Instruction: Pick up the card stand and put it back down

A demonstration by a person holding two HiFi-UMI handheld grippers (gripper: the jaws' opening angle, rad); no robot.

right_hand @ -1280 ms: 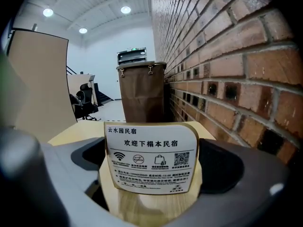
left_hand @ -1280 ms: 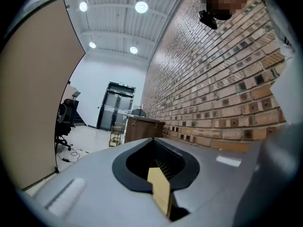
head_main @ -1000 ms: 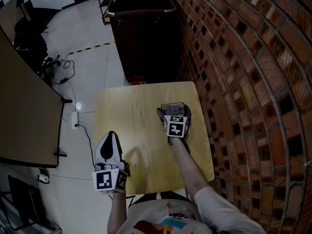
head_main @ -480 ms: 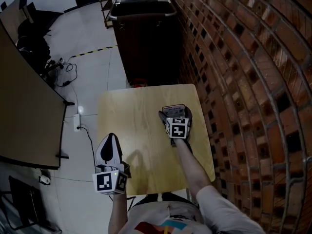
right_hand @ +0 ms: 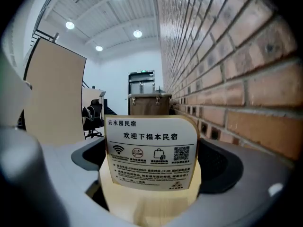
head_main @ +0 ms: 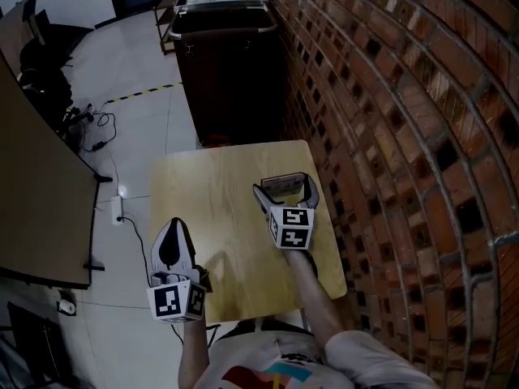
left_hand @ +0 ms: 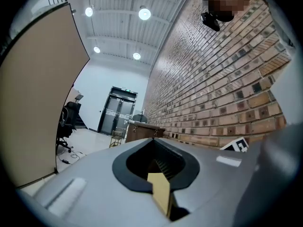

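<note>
Right gripper view: right gripper pinches card stand; left gripper fingers pressed together.

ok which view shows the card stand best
The right gripper view: the card stand fills the middle, printed face legible. The head view shows only its top edge, small and dim; the left gripper view misses it.

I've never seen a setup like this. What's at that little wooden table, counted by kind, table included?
Hand-held grippers: 2, the left gripper and the right gripper
Card stand: 1, between the right gripper's jaws
Wooden table: 1
Total: 4
</note>
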